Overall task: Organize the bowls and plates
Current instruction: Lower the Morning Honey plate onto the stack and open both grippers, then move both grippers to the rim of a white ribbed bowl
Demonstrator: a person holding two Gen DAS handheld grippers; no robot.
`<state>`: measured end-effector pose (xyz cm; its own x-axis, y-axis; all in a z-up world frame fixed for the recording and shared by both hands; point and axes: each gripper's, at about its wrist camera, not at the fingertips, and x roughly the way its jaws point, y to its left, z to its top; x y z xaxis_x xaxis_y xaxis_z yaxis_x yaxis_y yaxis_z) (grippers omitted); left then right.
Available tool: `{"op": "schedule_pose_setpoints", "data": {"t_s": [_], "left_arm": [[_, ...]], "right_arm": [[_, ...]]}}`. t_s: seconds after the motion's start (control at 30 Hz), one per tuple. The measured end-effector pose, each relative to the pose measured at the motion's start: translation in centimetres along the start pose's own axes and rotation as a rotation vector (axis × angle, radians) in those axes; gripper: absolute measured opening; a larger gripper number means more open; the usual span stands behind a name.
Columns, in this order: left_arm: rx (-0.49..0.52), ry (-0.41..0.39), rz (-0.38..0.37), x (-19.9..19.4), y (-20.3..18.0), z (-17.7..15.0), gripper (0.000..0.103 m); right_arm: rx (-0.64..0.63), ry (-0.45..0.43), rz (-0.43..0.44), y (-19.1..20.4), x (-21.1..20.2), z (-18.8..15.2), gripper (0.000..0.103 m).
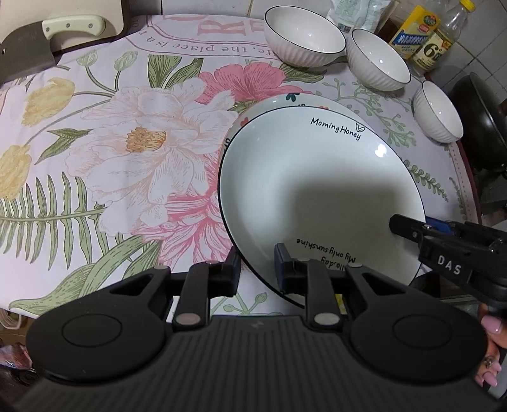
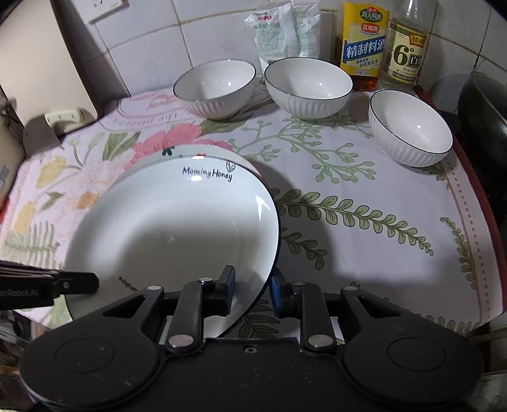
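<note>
White ceramic plate [image 1: 317, 190]: we are pinching its near rim with the left gripper [image 1: 257, 269]. The right gripper [image 2: 253, 291] is straddling the rim loosely, so we are easing it down level.

We're looking at a home kitchen. Behind the counter we see a white tiled wall [image 2: 152, 41] with a white wall socket [image 2: 106, 8] set in it. Against the tiles stand a yellow-labelled bottle of cooking wine [image 2: 361, 44], a clear bottle of white vinegar [image 2: 404, 47] and a white plastic pouch [image 2: 285, 31]. A flower-printed cloth [image 1: 133, 133] covers the worktop. At the far left we spot a dark steel cleaver with a cream handle [image 1: 63, 35], and at the right edge a black wok [image 1: 475, 117]. White ribbed bowls with dark rims [image 2: 309, 85] sit out on the cloth.
</note>
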<state>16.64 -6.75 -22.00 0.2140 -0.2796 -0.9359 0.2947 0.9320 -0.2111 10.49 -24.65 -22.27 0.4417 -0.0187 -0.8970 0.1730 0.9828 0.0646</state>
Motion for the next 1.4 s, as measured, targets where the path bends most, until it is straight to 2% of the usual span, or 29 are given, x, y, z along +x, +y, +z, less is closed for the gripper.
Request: {"op": "schedule_pose_setpoints", "data": {"t_s": [0.5,0.67,1.03,1.13,1.2,1.27,1.4], "left_arm": [[0.033,0.023,-0.003,1.0,0.3,0.5,0.022],[0.078,0.014,0.008,1.2,0.2,0.7,0.022],[0.166,0.028,-0.030,0.5,1.3,1.4,0.024],[0.201,0.038,-0.022,-0.1,1.7,2.2,0.025],[0.224,0.047,-0.020,-0.7,1.9,2.7,0.027],[0.237,0.044,-0.021,-1.6,2.0,3.0,0.033],[0.232,0.051,-0.032,-3.5,1.9,3.6,0.038]], "right_arm": [[-0.055,-0.039,-0.147,2.6,1.1,-0.4,0.036],[-0.026,-0.048,-0.150,2.7,1.6,-0.3,0.037],[0.046,-0.052,-0.163,2.6,1.7,-0.4,0.036],[0.098,-0.065,-0.148,2.2,0.9,-0.3,0.037],[0.137,-0.069,-0.114,1.9,0.1,-0.1,0.041],[0.179,-0.045,-0.047,1.6,-0.5,0.0,0.054],[0.247,-0.022,0.123,0.8,-1.8,0.3,0.062]]}}
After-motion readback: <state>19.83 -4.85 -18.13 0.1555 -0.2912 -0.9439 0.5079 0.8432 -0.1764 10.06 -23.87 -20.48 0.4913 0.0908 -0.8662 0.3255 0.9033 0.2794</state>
